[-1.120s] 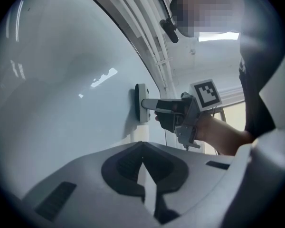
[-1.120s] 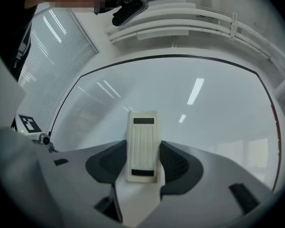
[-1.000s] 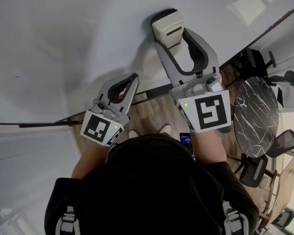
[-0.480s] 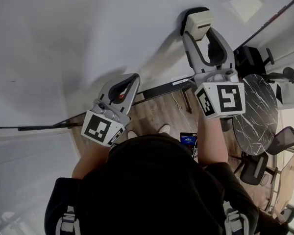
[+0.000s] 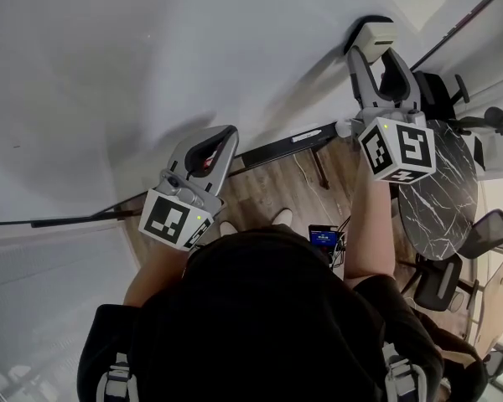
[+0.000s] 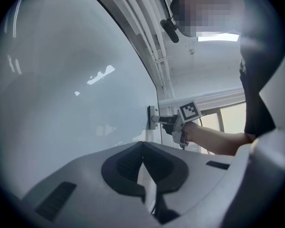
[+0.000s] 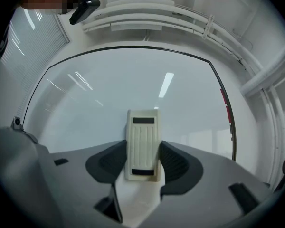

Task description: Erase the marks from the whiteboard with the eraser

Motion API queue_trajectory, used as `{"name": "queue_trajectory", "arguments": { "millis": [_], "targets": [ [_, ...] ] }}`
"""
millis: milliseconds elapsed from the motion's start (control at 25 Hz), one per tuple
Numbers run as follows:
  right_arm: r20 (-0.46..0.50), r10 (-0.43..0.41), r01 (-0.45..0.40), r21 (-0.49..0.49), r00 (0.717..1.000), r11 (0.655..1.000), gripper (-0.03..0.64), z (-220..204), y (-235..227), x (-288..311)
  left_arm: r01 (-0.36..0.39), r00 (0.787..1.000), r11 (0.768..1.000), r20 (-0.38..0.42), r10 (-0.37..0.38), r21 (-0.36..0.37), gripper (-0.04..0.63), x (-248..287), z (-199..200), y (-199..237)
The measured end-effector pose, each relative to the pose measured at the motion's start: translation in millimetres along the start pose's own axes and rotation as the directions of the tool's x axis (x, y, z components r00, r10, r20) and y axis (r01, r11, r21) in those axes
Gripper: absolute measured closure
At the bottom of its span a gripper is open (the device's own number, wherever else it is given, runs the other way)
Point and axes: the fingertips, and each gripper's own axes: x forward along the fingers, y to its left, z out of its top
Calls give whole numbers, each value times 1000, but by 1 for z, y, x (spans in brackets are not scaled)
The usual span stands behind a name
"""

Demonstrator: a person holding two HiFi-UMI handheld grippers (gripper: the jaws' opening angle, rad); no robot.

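Right hand-held gripper (image 5: 377, 55): jaws part open to the width of the eraser (image 5: 375, 36) and clamped on its two long sides. In the right gripper view the eraser (image 7: 143, 144) stands upright between the pads (image 7: 173, 163), its cream ribbed back toward the camera, about half its length projecting past the jaw tips. The right hand-held gripper (image 7: 143, 161) points squarely at the whiteboard (image 7: 133, 84).

Contact: in the left gripper view the eraser (image 6: 152, 117) lies with its face flat against the whiteboard (image 6: 61, 80), the right hand-held gripper (image 6: 165, 122) behind it and its marker cube (image 6: 190, 110) beside the person's forearm (image 6: 218, 139). In the head view the eraser sits on the right part of the whiteboard (image 5: 151, 57), near its dark edge frame (image 5: 453, 28).

Left hand-held gripper (image 5: 218, 136): jaws together, tips meeting, nothing between them. The left gripper view confirms the left hand-held gripper (image 6: 142, 147) is empty; whether its tips touch the board cannot be told. It sits low on the board, well apart from the right one.

Board surface: largely clean. One small dark speck (image 5: 15, 146) shows at far left. Short red marks (image 7: 223, 98) lie against the right frame in the right gripper view; their nature cannot be determined.

Surroundings: wood floor (image 5: 268, 191), a round marble table (image 5: 436, 208) and a chair (image 5: 440, 287) at the right.
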Motion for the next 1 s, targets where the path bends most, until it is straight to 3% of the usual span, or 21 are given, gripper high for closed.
{"name": "queue_trajectory", "arguments": {
  "millis": [440, 680, 1000],
  "targets": [
    [26, 56, -57, 5, 998, 998, 396, 0, 1, -22, 10, 1000, 1000, -12, -10, 0, 591, 4, -7, -2],
    [64, 151, -151, 4, 987, 988, 396, 1, 29, -43, 12, 1000, 1000, -17, -12, 1, 591, 5, -10, 0],
    [28, 254, -254, -6, 967, 967, 396, -29, 70, -60, 18, 1000, 1000, -17, -18, 5, 591, 4, -16, 3]
  ]
}}
